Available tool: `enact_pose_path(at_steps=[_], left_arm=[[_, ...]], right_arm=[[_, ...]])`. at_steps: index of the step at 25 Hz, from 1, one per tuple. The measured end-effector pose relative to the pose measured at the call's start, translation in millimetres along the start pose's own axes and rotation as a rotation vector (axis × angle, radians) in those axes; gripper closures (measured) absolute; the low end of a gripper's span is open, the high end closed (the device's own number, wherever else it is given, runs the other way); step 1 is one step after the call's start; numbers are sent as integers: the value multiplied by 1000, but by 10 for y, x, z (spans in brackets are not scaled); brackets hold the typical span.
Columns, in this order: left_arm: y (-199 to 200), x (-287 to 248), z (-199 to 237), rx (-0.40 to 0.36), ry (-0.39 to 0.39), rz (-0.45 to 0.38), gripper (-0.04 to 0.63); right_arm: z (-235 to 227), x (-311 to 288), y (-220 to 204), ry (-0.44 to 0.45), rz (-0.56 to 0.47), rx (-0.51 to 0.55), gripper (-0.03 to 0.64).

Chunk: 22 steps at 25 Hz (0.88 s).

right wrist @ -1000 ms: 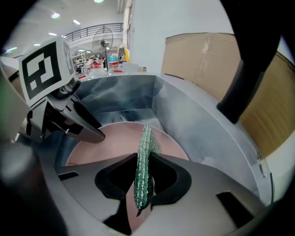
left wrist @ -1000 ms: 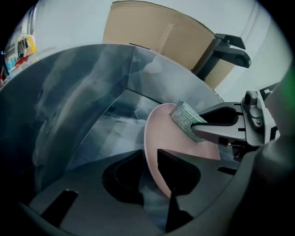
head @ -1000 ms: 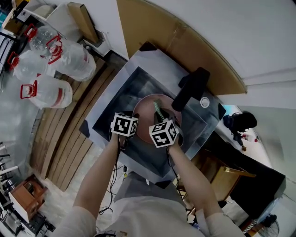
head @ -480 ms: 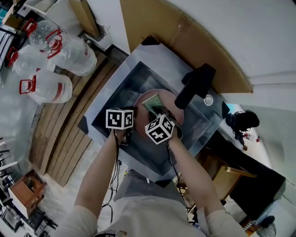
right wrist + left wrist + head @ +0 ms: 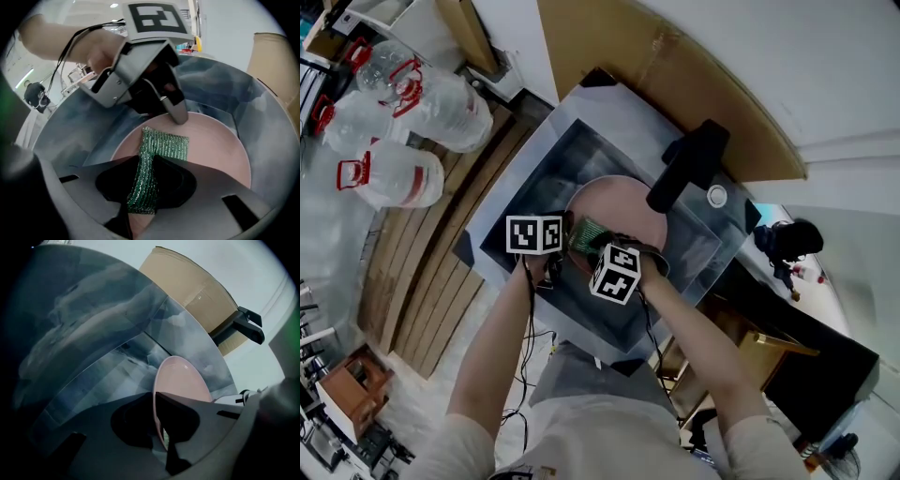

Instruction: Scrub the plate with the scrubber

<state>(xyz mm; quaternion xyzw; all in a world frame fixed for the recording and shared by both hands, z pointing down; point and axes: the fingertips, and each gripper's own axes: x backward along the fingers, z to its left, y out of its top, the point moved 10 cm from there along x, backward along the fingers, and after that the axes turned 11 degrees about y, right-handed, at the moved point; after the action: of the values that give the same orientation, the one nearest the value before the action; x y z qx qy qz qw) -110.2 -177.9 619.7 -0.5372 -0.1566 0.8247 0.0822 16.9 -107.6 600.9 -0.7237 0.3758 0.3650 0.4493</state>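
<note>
A pink plate [image 5: 619,199] stands tilted in the steel sink [image 5: 534,178]. My left gripper [image 5: 155,398] has just closed its jaws on the plate's [image 5: 183,379] near rim and grips it edge-on. In the right gripper view the left gripper [image 5: 180,117] reaches down onto the plate's [image 5: 220,152] far rim. My right gripper [image 5: 145,187] is shut on a green mesh scrubber [image 5: 161,144], whose free end lies flat on the plate's face. From the head view the scrubber [image 5: 589,234] shows at the plate's near left edge, between the two grippers.
A black faucet [image 5: 686,167] juts over the sink's far right side. Brown cardboard [image 5: 628,66] leans against the wall behind. Large water jugs [image 5: 394,178] lie on the floor at the left. A dark bench [image 5: 806,328] stands to the right.
My right gripper has carried the scrubber from the plate's middle toward its near left edge and rolled. The left gripper has closed on the plate's rim and rolled slightly, staying in place.
</note>
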Motion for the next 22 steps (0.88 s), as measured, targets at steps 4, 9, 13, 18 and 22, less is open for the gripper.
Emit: enact_pose_path(at_steps=[4, 9, 13, 18, 22], left_arm=[[2, 1, -4, -1, 1, -2, 563], [-2, 3, -1, -4, 3, 3, 563], [-5, 2, -2, -9, 5, 5, 563], [2, 4, -10, -5, 0, 6, 565], [0, -1, -14, -8, 3, 6, 565]], right_arm=[[167, 40, -188, 124, 105, 50, 491], [131, 153, -533, 89, 324, 52, 495], [-137, 256, -638, -54, 370, -47, 495], [-608, 419, -569, -234, 206, -224, 494], [-841, 436, -389, -253, 85, -256, 494]])
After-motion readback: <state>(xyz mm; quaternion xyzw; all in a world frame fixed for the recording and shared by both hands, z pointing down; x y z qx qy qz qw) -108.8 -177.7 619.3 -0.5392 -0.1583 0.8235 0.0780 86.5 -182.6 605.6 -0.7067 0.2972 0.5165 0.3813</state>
